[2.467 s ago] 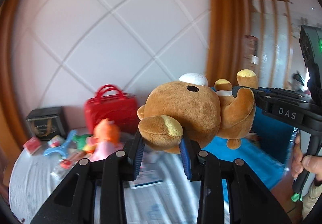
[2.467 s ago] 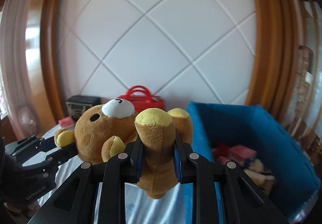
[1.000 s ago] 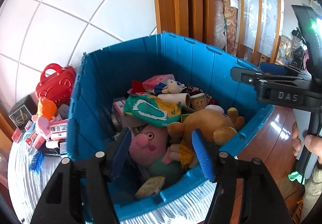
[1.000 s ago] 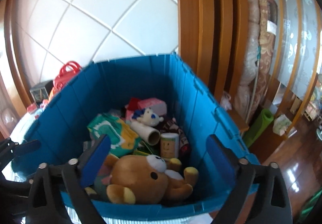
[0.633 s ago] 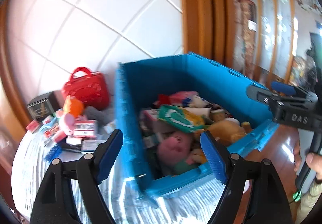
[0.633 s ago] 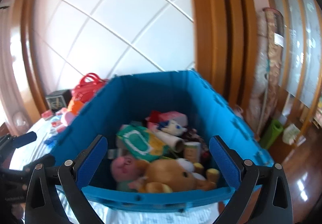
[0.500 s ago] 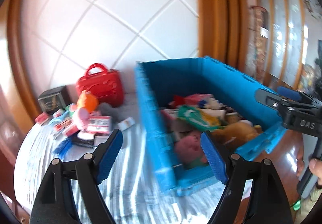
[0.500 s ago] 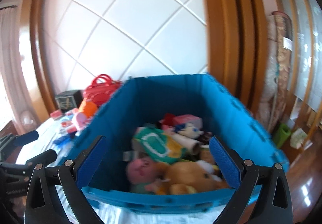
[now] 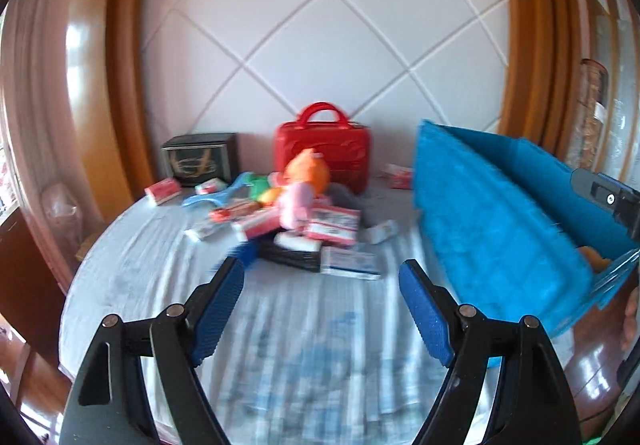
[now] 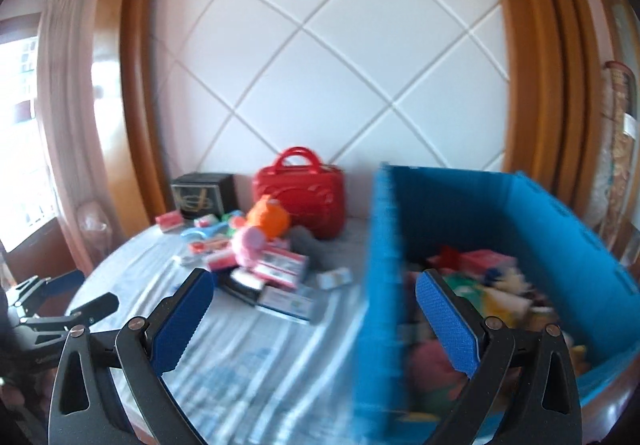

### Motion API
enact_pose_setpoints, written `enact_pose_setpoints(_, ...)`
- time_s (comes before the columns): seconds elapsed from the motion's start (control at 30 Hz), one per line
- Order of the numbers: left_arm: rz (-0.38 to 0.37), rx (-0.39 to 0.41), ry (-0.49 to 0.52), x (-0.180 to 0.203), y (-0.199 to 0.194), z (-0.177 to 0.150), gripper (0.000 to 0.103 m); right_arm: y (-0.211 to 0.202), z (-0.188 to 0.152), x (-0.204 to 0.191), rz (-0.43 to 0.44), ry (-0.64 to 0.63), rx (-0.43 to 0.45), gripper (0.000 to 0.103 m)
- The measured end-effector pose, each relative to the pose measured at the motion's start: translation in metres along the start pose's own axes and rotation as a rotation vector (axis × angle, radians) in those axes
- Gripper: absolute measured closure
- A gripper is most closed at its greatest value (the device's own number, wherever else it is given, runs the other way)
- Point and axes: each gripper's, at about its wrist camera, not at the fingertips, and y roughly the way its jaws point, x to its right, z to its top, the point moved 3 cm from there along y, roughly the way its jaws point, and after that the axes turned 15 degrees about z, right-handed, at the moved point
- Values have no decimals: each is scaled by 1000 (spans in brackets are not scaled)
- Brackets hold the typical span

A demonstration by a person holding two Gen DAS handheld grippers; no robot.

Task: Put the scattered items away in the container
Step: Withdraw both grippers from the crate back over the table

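Observation:
A blue bin [image 9: 496,221] stands at the right of the table; in the right wrist view the blue bin [image 10: 520,213] holds several toys [image 10: 480,285]. A scattered pile lies mid-table: an orange and pink plush [image 9: 304,185], red-and-white boxes [image 9: 332,223], a blue toy [image 9: 212,197]. The pile also shows in the right wrist view [image 10: 260,249]. My left gripper [image 9: 320,305] is open and empty, above the tablecloth in front of the pile. My right gripper [image 10: 312,321] is open and empty, by the bin's left wall.
A red handbag [image 9: 322,147] and a dark box [image 9: 200,159] stand at the back against the quilted wall. The round table has a pale striped cloth [image 9: 300,345]. The left gripper's body [image 10: 48,317] shows at the lower left in the right wrist view.
Both grippers let go of the brown bear into the bin, then opened wide. Both views have swung left from the bin toward the pile on the table.

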Motion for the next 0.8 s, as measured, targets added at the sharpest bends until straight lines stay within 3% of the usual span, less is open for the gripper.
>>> enact_pose_setpoints(0.17, 16, -49, -16, -76, 36, -7, 23, 51, -7, -58, 16, 26, -47, 0)
enact_pose_setpoints(0.37, 17, -102, -37, -129, 72, -17, 23, 86, -27, -85, -19, 71, -123, 0)
enact_pose_setpoints(0.57, 18, -141, -71, -145, 103, -21, 23, 121, -32, -81, -47, 79, -181, 0)
enact_pose_setpoints(0.8, 50, -185, -73, -126, 138, -15, 23, 168, -35, -42, -7, 97, -216, 0)
